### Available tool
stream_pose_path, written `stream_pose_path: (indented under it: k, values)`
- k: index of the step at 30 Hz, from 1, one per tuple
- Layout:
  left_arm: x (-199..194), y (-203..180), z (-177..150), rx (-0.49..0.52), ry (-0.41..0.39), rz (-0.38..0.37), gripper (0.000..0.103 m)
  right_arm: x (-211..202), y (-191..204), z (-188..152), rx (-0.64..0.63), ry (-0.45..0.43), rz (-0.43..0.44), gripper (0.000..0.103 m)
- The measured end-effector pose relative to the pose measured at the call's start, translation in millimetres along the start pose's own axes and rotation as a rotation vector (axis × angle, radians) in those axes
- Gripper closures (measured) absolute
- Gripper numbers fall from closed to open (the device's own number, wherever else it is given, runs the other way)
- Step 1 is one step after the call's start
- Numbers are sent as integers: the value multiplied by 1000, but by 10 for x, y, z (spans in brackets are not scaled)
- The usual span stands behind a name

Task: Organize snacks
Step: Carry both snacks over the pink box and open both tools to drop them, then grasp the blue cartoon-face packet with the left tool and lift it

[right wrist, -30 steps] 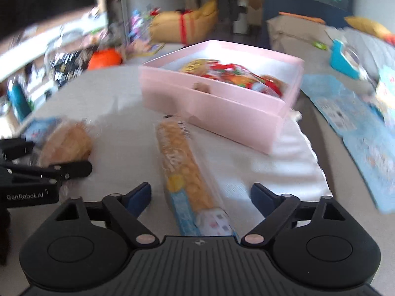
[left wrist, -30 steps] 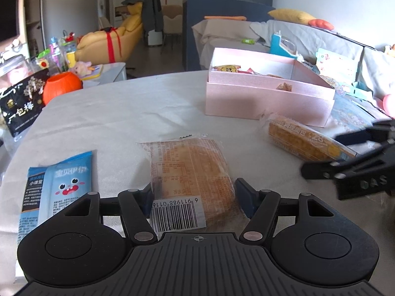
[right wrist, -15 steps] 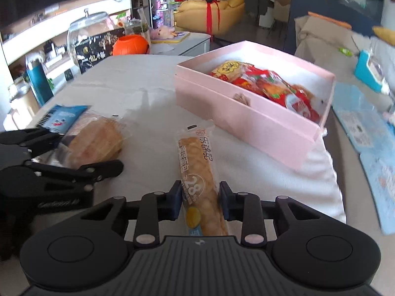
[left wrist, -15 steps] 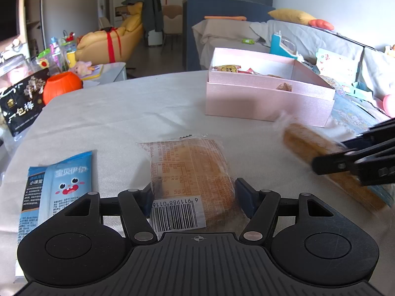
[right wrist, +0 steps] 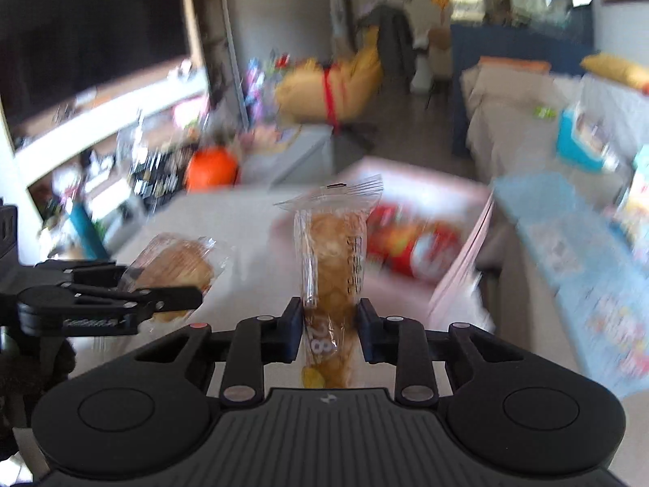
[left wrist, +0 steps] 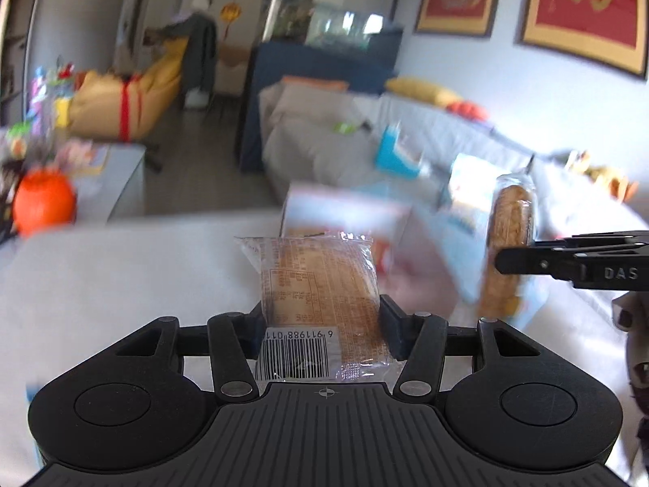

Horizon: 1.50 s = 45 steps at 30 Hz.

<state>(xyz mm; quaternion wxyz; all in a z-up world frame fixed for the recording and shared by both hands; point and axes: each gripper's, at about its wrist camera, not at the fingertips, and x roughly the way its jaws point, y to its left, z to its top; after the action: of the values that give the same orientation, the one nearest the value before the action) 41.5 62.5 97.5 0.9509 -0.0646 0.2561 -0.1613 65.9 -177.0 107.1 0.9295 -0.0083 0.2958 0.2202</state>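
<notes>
My left gripper (left wrist: 322, 310) holds a flat clear bread packet (left wrist: 320, 276) with a barcode label, lifted off the white table; its jaws are closing on the packet's sides. My right gripper (right wrist: 330, 324) grips a long clear packet of golden pastry (right wrist: 330, 251) near its lower end, jaws still closing, the packet standing upright in the air. In the right wrist view the left gripper (right wrist: 190, 300) and the bread packet (right wrist: 178, 263) hang at the left. The long packet (left wrist: 511, 219) hangs at the right of the left wrist view. The pink box (right wrist: 458, 268) lies blurred ahead.
Red snack packets (right wrist: 413, 247) lie in the pink box. An orange round container (left wrist: 42, 203) stands at the table's far left. A blue patterned mat (right wrist: 588, 251) covers the sofa seat to the right. A hand (left wrist: 632, 324) shows at the right edge.
Both grippers have shut on their packets and lifted them off the table. The right closed first; the left packet lay flat between open jaws half a second ago.
</notes>
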Motion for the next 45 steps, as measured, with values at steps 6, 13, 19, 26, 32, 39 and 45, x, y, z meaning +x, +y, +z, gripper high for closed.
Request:
stream_pose_path:
  k: [6, 13, 19, 26, 32, 39, 45]
  values:
    - [203, -176, 794, 33, -168, -82, 45, -114, -145, 839, 17, -135, -59, 76]
    - [1315, 41, 1066, -140, 77, -238, 44, 172, -339, 1507, 66, -69, -113, 65]
    - [1575, 328, 632, -175, 123, -127, 47, 796, -647, 1412, 152, 48, -129, 39]
    - [588, 788, 249, -106, 72, 184, 47, 790, -761, 1069, 147, 69, -153, 35]
    - [-214, 1281, -269, -202, 136, 440, 49, 789, -516, 593, 110, 130, -97, 29]
    - [-348, 1465, -751, -366, 205, 378, 58, 828, -5, 66, 23, 186, -7, 29]
    - [0, 1115, -716, -317, 224, 205, 70, 728, 334, -188, -58, 194, 12, 24]
